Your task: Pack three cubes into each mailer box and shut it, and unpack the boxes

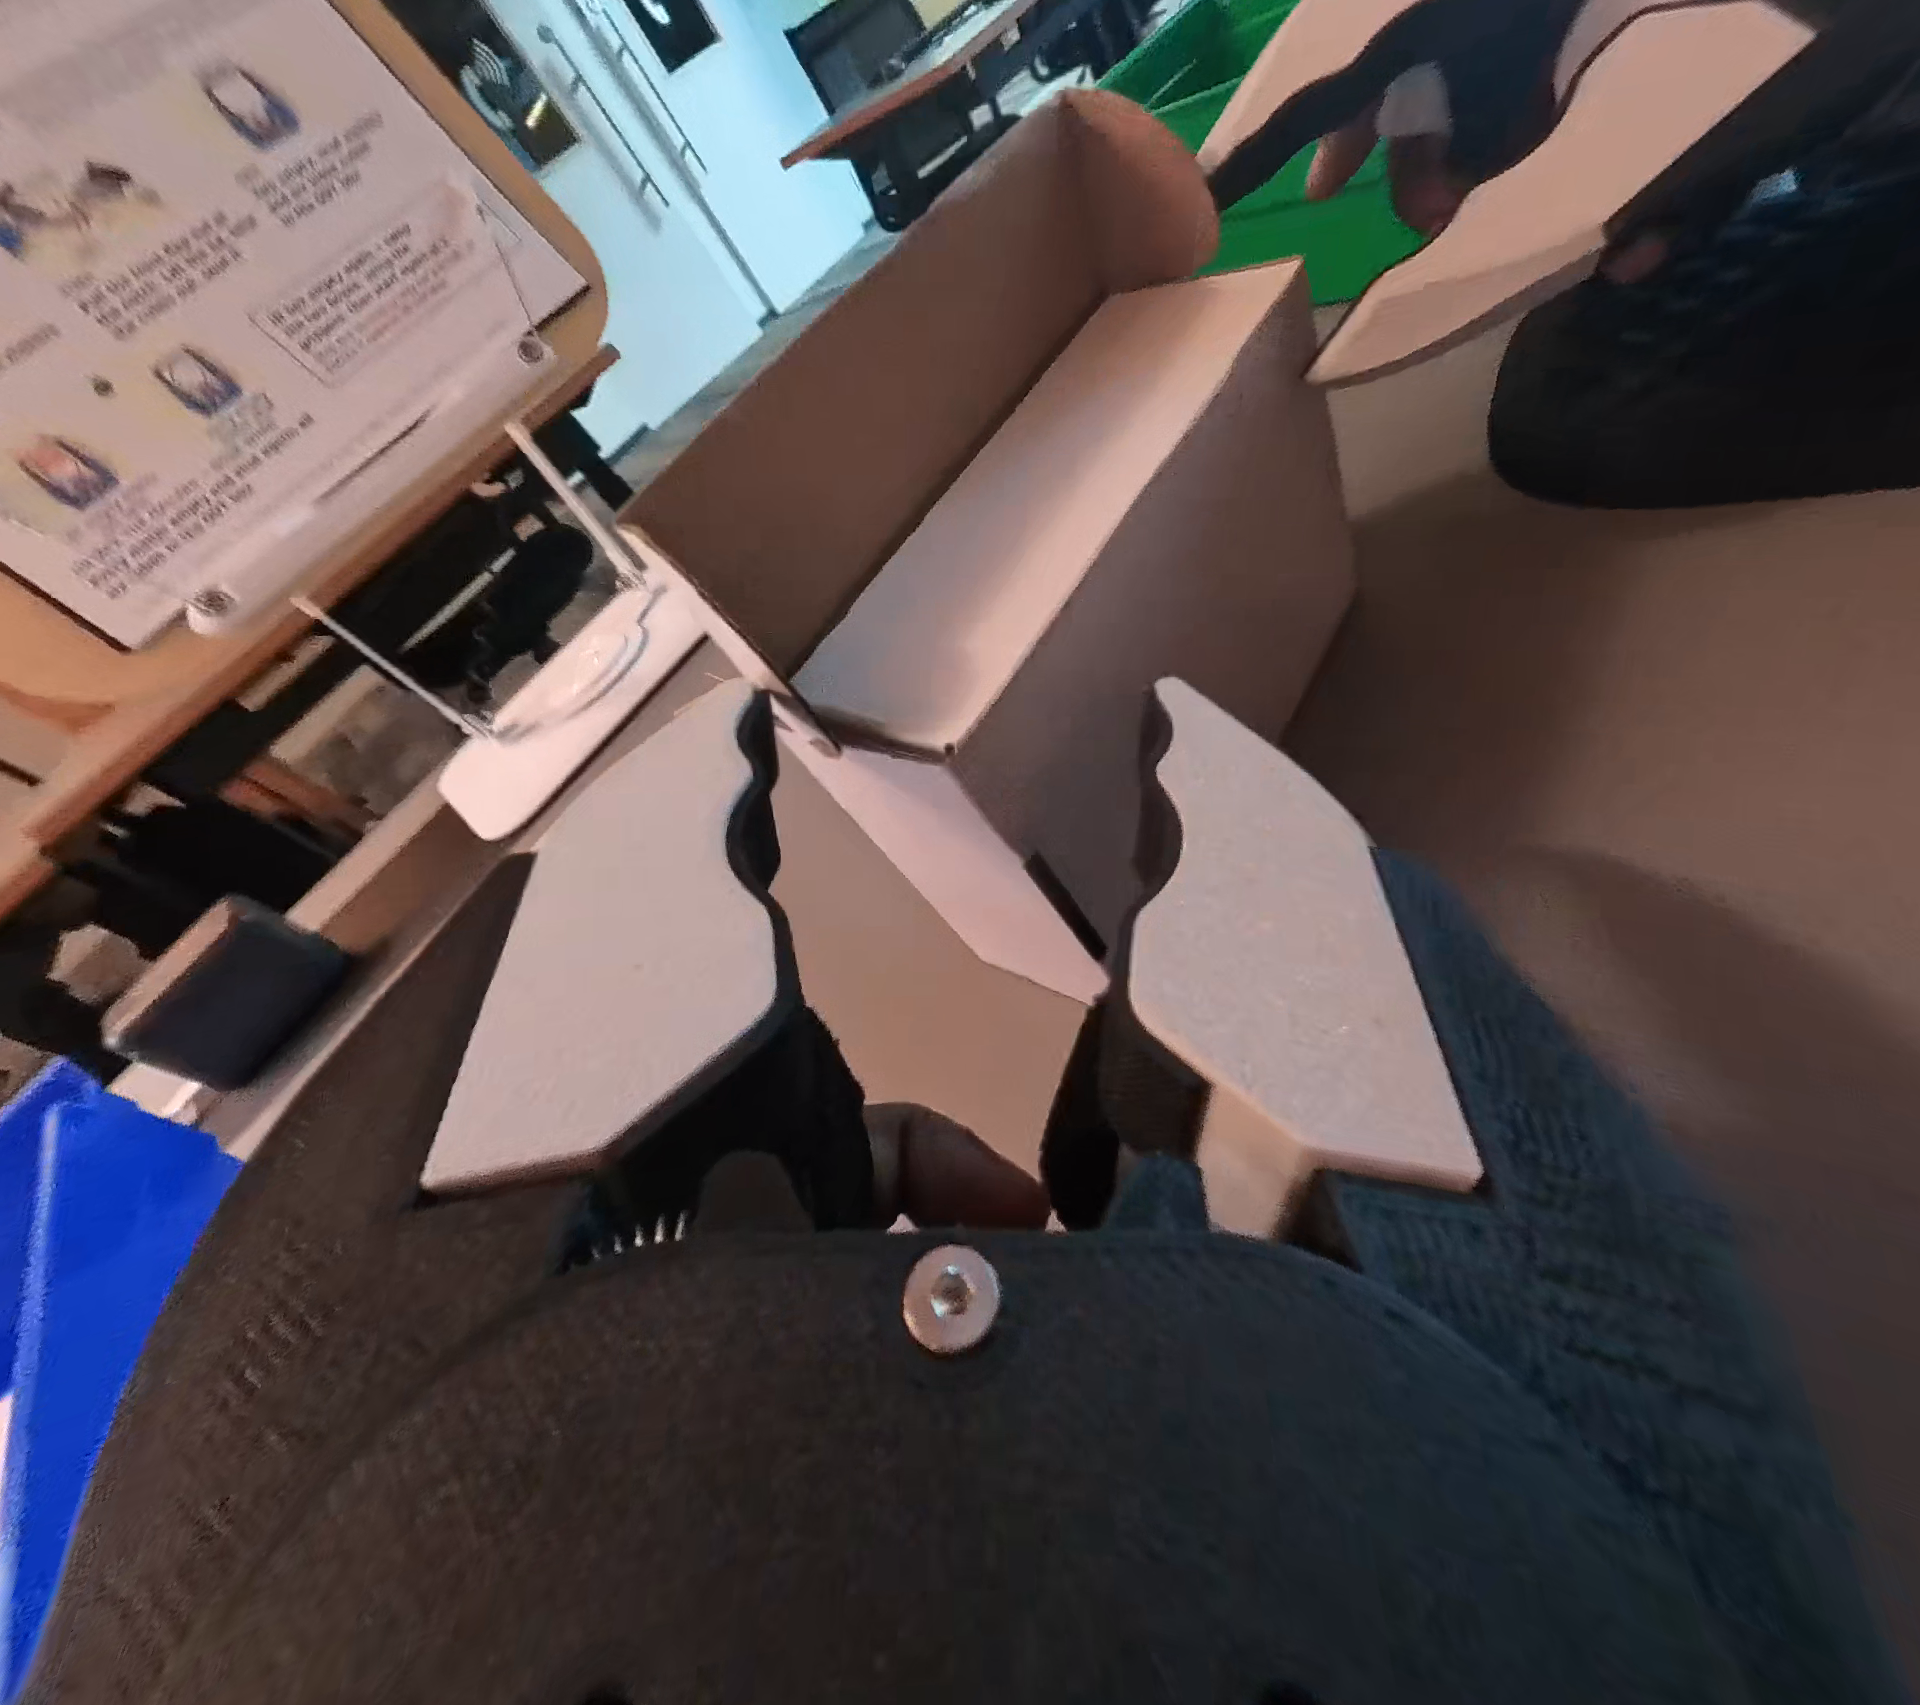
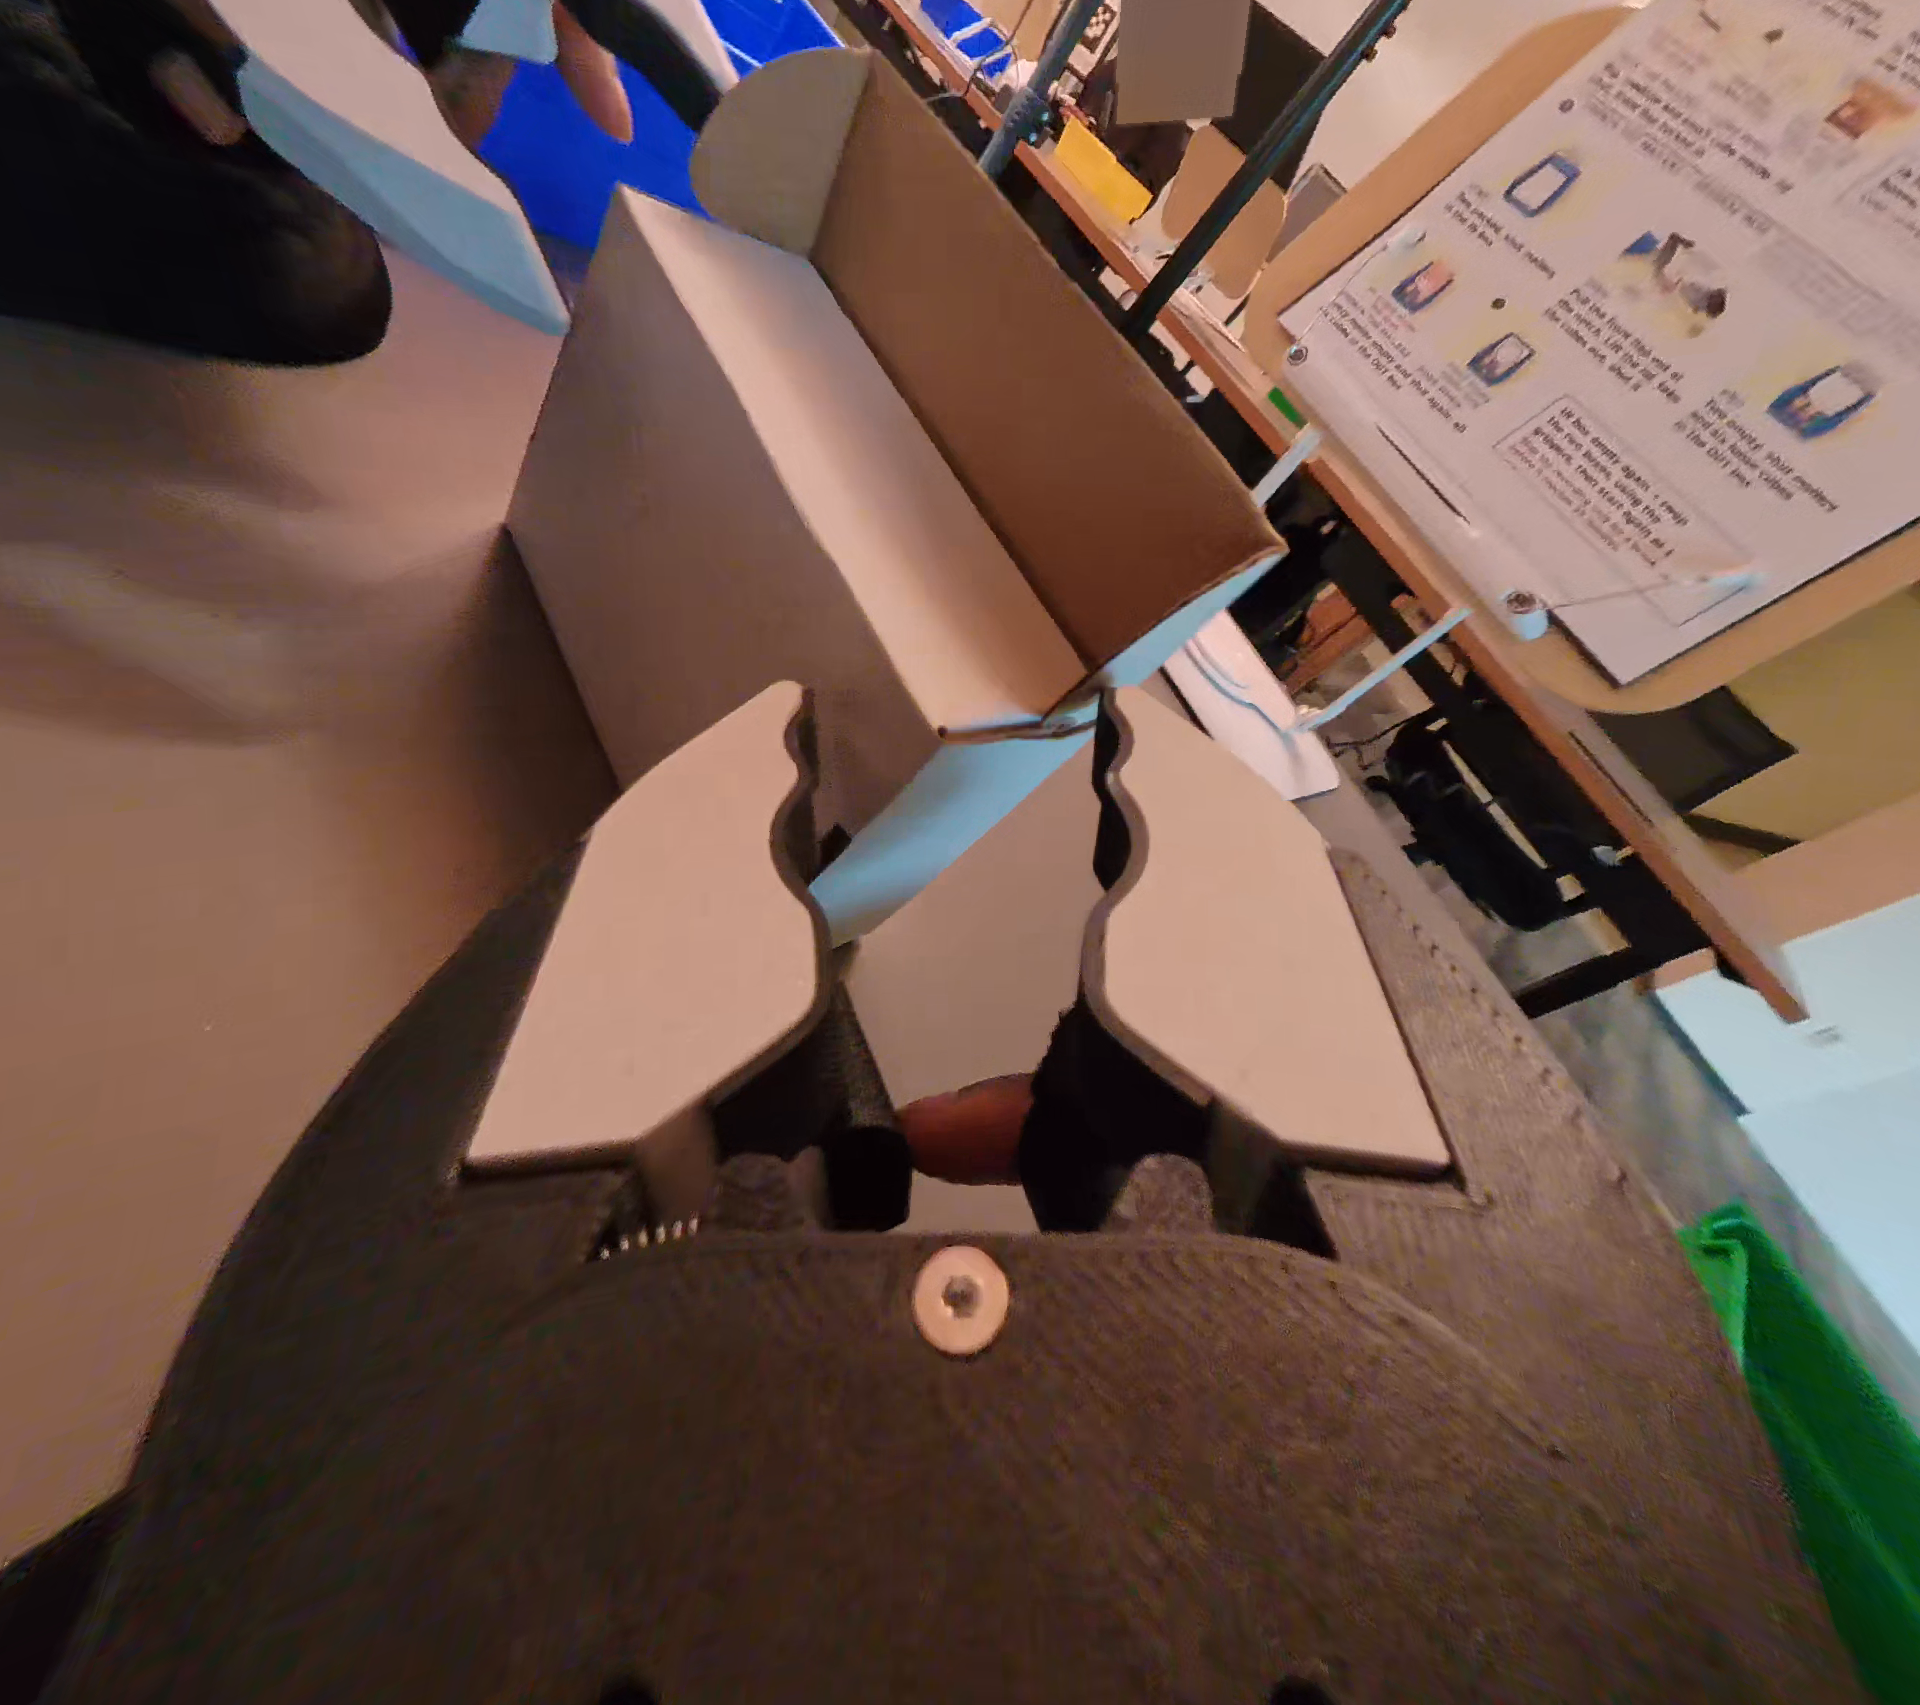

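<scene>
A brown cardboard mailer box [image 1: 1091, 512] lies on the table between my two grippers, shut, with a long flap [image 1: 883, 367] standing upright along its far edge. My left gripper [image 1: 956, 720] is open at one end of the box, its fingers either side of a side flap [image 1: 935, 876]. My right gripper [image 2: 956, 720] is open at the opposite end of the box [image 2: 727, 429], fingers either side of that end's flap [image 2: 935, 824]. Each gripper shows in the other's view, the right one [image 1: 1455, 149] and the left one [image 2: 416, 45]. No cubes are visible.
The brown table top [image 1: 1610, 772] spreads beside the box. A blue bin [image 1: 62, 1240] and a green bin [image 1: 1226, 97] stand at either side, as the right wrist view also shows, blue [image 2: 582, 138] and green [image 2: 1818, 1447]. A tilted instruction board [image 2: 1662, 305] stands behind the box.
</scene>
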A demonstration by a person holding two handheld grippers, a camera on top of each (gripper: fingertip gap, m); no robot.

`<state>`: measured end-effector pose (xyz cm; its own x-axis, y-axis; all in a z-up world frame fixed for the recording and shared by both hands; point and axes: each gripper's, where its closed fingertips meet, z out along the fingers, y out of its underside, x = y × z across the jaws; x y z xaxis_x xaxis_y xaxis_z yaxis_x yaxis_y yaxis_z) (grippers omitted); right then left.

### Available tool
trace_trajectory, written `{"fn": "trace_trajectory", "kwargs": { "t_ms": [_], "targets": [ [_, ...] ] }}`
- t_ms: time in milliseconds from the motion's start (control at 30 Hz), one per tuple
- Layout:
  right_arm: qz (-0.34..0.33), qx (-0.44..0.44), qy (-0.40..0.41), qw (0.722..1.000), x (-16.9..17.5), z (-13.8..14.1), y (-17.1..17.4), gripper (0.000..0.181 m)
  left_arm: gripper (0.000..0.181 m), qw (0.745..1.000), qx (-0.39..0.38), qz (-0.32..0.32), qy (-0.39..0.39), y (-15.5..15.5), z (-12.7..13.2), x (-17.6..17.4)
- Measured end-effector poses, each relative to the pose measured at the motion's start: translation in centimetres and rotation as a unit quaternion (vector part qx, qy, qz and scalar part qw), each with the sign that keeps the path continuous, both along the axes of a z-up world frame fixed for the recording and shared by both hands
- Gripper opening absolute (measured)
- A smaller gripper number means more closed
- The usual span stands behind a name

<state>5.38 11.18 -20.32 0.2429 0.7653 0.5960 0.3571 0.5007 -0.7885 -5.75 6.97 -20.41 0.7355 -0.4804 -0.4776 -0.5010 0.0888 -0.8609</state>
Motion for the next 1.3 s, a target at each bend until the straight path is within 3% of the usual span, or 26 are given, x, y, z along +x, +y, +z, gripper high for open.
{"fn": "trace_trajectory", "kwargs": {
  "t_ms": [33,500,633,700,900,1033,1100,1200,1300],
  "targets": [
    [-0.002,0.004,-0.004,1.0,-0.1,-0.1,0.0,0.051,0.066,1.0,0.006,0.001,0.007,0.1,0.1,0.1],
    [-0.004,-0.018,0.004,1.0,-0.2,-0.2,0.2,0.043,0.063,0.996,-0.021,-0.012,-0.081,0.3,0.8,0.7],
    [-0.004,-0.02,0.004,1.0,-0.1,-0.2,0.2,0.042,0.056,0.997,-0.015,-0.006,-0.078,0.4,0.7,0.4],
    [-0.005,-0.017,0.0,1.0,-0.1,-0.3,0.2,0.042,0.053,0.999,-0.014,0.008,-0.036,0.6,-0.2,0.0],
    [-0.014,0.006,-0.016,1.0,0.6,-0.3,0.5,0.044,0.057,1.0,0.001,0.018,0.008,0.5,-0.8,-0.4],
    [-0.001,0.007,-0.022,1.0,0.7,-0.4,0.1,0.045,0.08,0.999,0.03,0.021,0.007,0.8,0.8,-1.4],
    [0.003,0.02,-0.025,0.999,0.7,-0.1,0.1,0.058,0.097,0.999,0.041,0.003,0.019,0.8,1.8,-1.1],
    [0.026,0.036,-0.013,0.999,0.5,1.6,-0.3,0.085,0.106,0.998,0.037,-0.04,0.043,1.1,2.8,0.0],
    [0.048,0.02,-0.061,0.997,-0.1,2.1,0.1,0.107,0.108,0.994,0.006,-0.077,0.071,1.9,2.4,0.9]
  ]
}}
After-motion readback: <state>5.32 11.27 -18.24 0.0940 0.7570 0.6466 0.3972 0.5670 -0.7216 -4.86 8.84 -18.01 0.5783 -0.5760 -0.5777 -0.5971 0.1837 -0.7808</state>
